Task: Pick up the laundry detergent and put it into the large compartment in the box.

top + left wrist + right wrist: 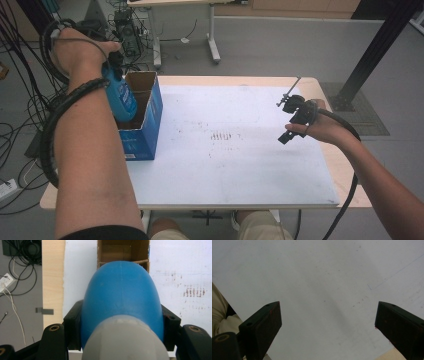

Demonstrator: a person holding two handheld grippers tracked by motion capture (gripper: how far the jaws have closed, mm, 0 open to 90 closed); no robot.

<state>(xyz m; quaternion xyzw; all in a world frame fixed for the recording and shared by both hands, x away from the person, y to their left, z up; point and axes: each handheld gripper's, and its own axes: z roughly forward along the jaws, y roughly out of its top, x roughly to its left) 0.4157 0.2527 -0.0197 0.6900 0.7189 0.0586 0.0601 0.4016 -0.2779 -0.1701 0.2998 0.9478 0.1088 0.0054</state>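
Observation:
My left gripper [116, 67] is shut on a blue bottle [120, 99] and holds it upright, base down, in the mouth of an open blue cardboard box [148, 117] at the table's left. In the left gripper view the blue bottle [121, 300] with its grey cap end bulges between the two black jaws, and the brown inside of the box [122, 251] lies beyond it. Over the right side of the white board, my right gripper [289, 125] hangs open. The right gripper [328, 318] has its jaws wide apart with nothing between them.
A white board [235, 150] covers most of the wooden table [357, 192]; it has dark smudges near its middle. Cables and desk legs lie on the floor beyond the far edge and at the left. The person's knees show under the near edge.

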